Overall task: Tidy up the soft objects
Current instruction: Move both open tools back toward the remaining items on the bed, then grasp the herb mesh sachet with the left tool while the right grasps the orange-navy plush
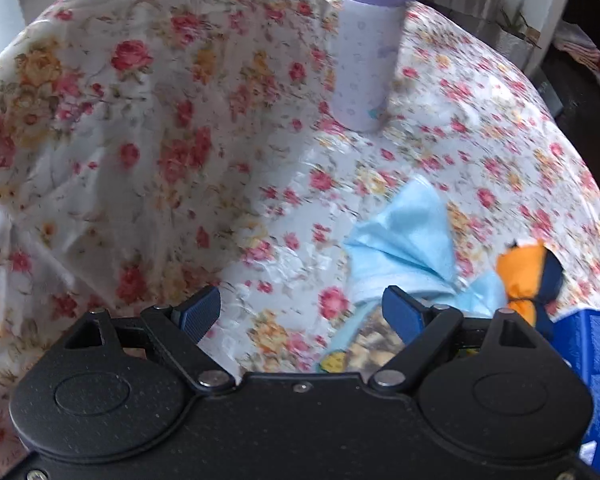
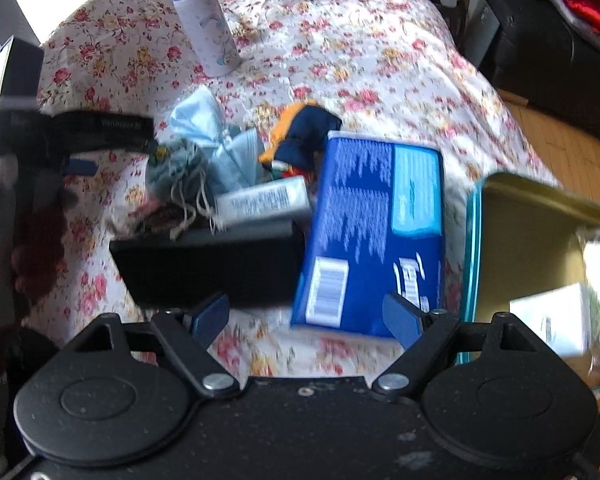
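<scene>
On the flowered bedspread (image 1: 220,120) lies a pile of soft things: a crumpled light blue cloth (image 1: 408,240) (image 2: 204,120), an orange and navy stuffed toy (image 1: 528,280) (image 2: 304,128) and a pale drawstring pouch (image 2: 176,172) (image 1: 364,348). My left gripper (image 1: 300,312) is open above the spread, and its right finger overlaps the near edge of the blue cloth and the pouch. My right gripper (image 2: 306,320) is open over the near end of a blue soft pack (image 2: 372,232), with nothing between its fingers.
A lilac bottle (image 1: 368,52) (image 2: 208,24) stands upright at the back. A black box (image 2: 212,264) and a white tube (image 2: 264,200) lie beside the pile. At the right sits a teal-rimmed bin (image 2: 472,248) holding white boxes (image 2: 552,320). Wooden floor (image 2: 572,148) shows beyond the bed's edge.
</scene>
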`<state>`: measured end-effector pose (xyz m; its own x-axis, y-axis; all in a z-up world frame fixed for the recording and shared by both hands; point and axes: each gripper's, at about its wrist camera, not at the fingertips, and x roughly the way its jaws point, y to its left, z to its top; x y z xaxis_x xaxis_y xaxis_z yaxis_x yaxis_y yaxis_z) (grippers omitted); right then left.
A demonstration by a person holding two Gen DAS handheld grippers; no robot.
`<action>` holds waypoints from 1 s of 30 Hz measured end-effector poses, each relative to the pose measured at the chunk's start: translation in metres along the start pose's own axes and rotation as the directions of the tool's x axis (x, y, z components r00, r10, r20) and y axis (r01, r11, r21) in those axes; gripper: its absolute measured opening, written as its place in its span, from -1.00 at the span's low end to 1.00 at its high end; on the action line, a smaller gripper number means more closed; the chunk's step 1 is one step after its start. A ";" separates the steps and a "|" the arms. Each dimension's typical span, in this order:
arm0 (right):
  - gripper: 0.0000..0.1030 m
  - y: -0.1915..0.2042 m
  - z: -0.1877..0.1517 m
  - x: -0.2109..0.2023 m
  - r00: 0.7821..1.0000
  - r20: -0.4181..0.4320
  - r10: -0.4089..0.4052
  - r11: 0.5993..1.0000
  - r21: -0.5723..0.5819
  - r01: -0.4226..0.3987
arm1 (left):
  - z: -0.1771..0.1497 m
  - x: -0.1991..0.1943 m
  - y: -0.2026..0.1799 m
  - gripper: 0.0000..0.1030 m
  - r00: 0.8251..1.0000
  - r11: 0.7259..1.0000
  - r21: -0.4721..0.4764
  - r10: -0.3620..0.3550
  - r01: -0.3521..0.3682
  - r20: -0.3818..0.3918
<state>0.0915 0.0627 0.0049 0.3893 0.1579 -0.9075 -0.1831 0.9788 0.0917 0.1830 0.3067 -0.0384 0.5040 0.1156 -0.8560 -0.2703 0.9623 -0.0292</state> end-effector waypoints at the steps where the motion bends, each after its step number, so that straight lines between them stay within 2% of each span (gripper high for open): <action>1: 0.63 0.003 0.006 0.001 1.000 0.012 -0.008 1.000 -0.004 0.008 | 0.001 0.000 0.003 0.65 1.000 1.000 -0.011 0.002 -0.002 0.008; 4: 0.63 0.011 0.024 0.005 0.998 0.054 -0.022 1.000 -0.007 0.022 | 0.004 -0.003 0.013 0.65 0.999 0.999 -0.051 0.002 0.000 0.042; 8: 0.62 0.023 0.047 0.017 0.994 0.095 -0.051 0.999 -0.010 0.052 | 0.004 -0.002 0.016 0.65 0.996 0.998 -0.049 0.049 -0.046 0.073; 10: 0.62 0.034 0.059 0.026 0.990 0.113 -0.082 0.996 -0.031 0.086 | 0.005 -0.004 0.019 0.65 0.995 0.998 -0.055 0.048 -0.043 0.092; 13: 0.60 0.052 0.070 0.044 0.981 0.136 -0.141 0.984 -0.085 0.153 | 0.005 -0.014 0.024 0.65 0.988 0.996 -0.082 0.036 -0.024 0.150; 15: 0.58 0.064 0.074 0.055 0.979 0.140 -0.146 0.979 -0.120 0.164 | 0.006 -0.022 0.028 0.65 0.977 0.994 -0.102 0.047 -0.026 0.207; 20: 0.56 0.092 0.086 0.074 0.986 0.136 -0.093 0.981 -0.159 0.114 | 0.006 -0.034 0.036 0.75 0.953 0.988 -0.148 0.075 -0.033 0.292; 26: 0.56 0.118 0.101 0.095 0.995 0.100 0.016 0.980 -0.201 0.004 | 0.002 -0.048 0.038 0.78 0.914 0.988 -0.153 0.090 -0.031 0.396; 28: 0.56 0.124 0.103 0.103 0.996 0.084 0.031 0.973 -0.229 -0.011 | 0.002 -0.050 0.037 0.78 0.907 0.989 -0.148 0.090 -0.032 0.411; 30: 0.56 0.128 0.102 0.108 0.997 0.077 0.025 0.967 -0.254 -0.005 | 0.003 -0.048 0.035 0.79 0.909 0.989 -0.141 0.093 -0.039 0.406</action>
<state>0.2027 0.2184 -0.0397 0.4525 0.1921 -0.8708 -0.4081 0.9129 -0.0107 0.1517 0.3357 0.0028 0.7658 0.2947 -0.5715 -0.4024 0.9129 -0.0683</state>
